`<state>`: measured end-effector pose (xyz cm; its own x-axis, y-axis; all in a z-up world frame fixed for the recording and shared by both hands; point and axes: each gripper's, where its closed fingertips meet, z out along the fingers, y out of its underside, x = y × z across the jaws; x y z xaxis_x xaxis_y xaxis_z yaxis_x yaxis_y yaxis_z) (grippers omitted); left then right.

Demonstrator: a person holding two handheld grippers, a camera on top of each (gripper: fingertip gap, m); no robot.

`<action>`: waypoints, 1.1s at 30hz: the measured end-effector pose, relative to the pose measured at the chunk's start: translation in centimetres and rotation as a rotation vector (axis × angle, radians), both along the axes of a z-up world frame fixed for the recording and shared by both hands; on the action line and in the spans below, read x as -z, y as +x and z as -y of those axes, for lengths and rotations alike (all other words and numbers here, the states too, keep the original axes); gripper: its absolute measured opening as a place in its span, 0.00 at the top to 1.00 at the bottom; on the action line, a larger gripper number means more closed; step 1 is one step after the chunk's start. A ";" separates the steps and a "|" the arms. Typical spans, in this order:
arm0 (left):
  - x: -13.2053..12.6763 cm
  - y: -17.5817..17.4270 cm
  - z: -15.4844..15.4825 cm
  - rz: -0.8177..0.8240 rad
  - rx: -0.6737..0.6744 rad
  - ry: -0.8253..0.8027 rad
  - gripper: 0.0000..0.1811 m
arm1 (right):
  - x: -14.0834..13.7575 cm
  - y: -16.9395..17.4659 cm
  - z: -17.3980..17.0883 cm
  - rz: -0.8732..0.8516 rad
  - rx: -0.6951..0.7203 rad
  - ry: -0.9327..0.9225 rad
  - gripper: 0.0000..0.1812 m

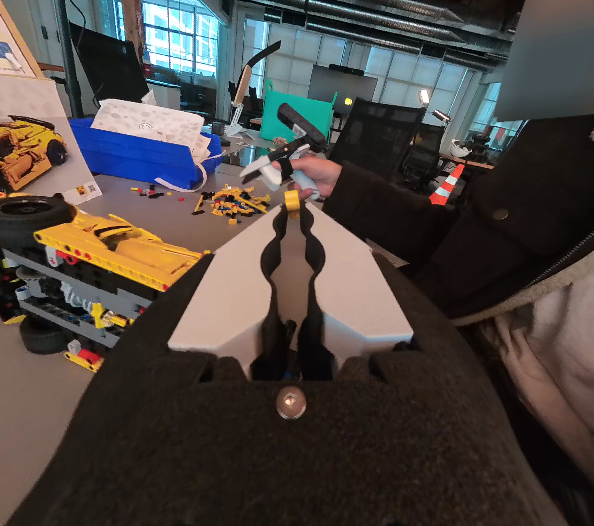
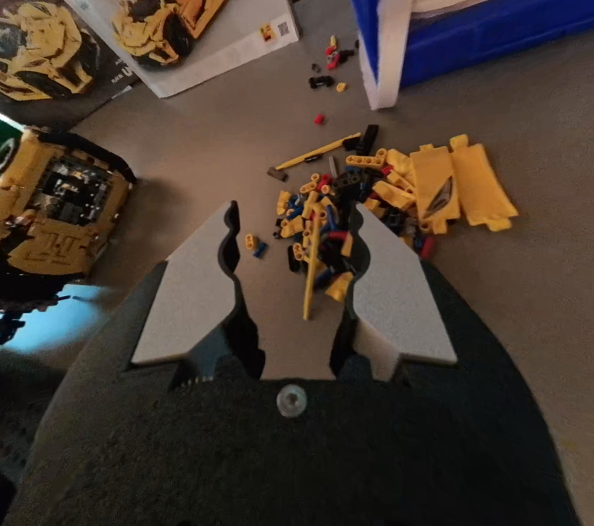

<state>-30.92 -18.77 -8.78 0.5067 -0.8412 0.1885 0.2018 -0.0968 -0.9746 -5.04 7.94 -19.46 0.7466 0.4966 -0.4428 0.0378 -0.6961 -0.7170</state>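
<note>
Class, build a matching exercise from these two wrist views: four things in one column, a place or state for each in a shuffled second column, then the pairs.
Things
1. left gripper
2. right gripper
3. blue plastic bin
4. partly built yellow brick car

Places or states
A. lies tilted on its side on the grey table
B. holds white patterned paper sheets
C. open above the pile of loose yellow, black and red bricks
D. shut on a small yellow brick piece

Pairs: 1-D, 2-C, 3-B, 4-A
</note>
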 end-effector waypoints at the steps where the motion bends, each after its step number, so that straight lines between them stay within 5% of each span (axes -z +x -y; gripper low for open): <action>1: 0.0 -0.1 -0.1 0.000 -0.005 -0.002 0.96 | -0.3 1.4 -0.1 0.050 0.019 0.014 0.61; 3: 0.1 -0.2 -0.3 -0.004 -0.022 -0.002 0.96 | -1.8 3.8 -0.2 0.103 0.052 0.063 0.60; 7: -1.3 0.9 -2.8 -0.070 -0.144 -0.018 0.96 | -8.2 5.4 0.9 -0.063 0.104 0.220 0.66; 12: -1.7 10.0 -9.8 -0.478 -0.235 -0.241 0.96 | -10.5 3.8 2.8 -0.028 -0.002 0.303 0.68; 15: 3.5 18.7 -14.6 -0.508 -0.057 -0.478 0.96 | -12.1 4.0 3.2 -0.059 0.007 0.356 0.73; 17: 8.0 22.3 -19.1 -0.533 -0.053 -0.604 0.96 | -12.5 4.4 3.8 -0.104 -0.008 0.322 0.75; 20: 11.1 24.6 -25.3 -0.478 -0.145 -0.643 0.94 | -12.3 5.7 3.8 -0.126 -0.003 0.295 0.75; 21: 11.7 25.0 -26.2 -0.439 -0.142 -0.695 0.82 | -12.1 6.3 3.7 -0.135 0.003 0.288 0.75; 23: 11.5 25.4 -26.4 -0.361 -0.098 -0.736 0.80 | -12.2 7.1 3.5 -0.169 0.012 0.269 0.75; 25: 10.1 23.8 -26.3 -0.328 -0.130 -0.714 0.80 | -12.5 7.7 3.5 -0.207 0.014 0.265 0.75; 27: 6.0 22.1 -24.4 -0.235 -0.103 -0.682 0.80 | -12.4 8.1 3.5 -0.224 0.023 0.259 0.76; 30: -2.9 18.4 -17.9 -0.079 -0.033 -0.517 0.80 | -12.5 7.4 3.8 -0.227 -0.011 0.270 0.77; 33: -8.5 12.1 -10.2 -0.144 -0.112 -0.246 0.80 | -13.6 5.4 4.3 -0.229 -0.059 0.341 0.76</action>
<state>-18.81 -8.56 -0.29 0.6304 -0.7166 0.2985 0.0856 -0.3180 -0.9442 0.39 3.59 -5.89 0.6135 0.6828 -0.3967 -0.1169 -0.4183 -0.9008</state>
